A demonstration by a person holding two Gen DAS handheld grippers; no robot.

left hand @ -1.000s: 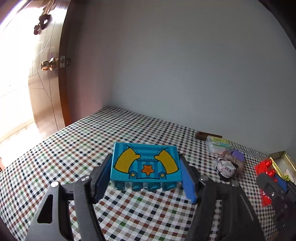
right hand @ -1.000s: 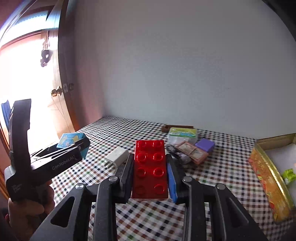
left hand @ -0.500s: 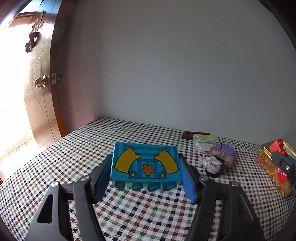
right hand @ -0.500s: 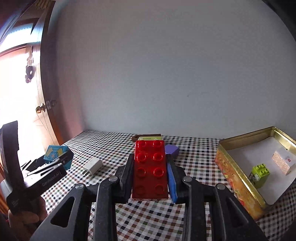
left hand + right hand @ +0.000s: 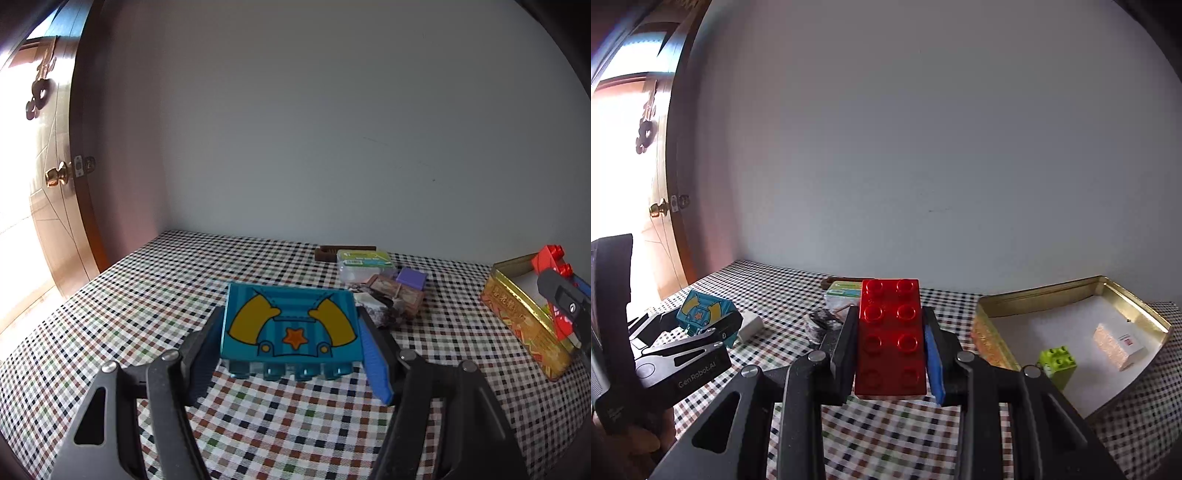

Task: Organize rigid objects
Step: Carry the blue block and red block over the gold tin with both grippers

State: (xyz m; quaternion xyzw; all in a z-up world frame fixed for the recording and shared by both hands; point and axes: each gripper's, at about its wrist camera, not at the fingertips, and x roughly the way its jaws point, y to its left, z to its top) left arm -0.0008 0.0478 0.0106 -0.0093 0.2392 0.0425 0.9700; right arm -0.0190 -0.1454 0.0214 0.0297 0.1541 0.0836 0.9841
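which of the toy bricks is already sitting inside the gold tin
The small lime-green brick, beside a pale box in the gold tin. The red brick and printed blue brick are each gripped.

I counted three toy bricks: one red brick (image 5: 891, 336), one teal printed brick (image 5: 291, 325) and one lime-green brick (image 5: 1057, 360). There was one gold tin (image 5: 988, 334), one white charger plug (image 5: 750, 325), one purple block (image 5: 410, 277), one clear plastic box (image 5: 364, 263) and two grippers (image 5: 291, 339) (image 5: 891, 354).
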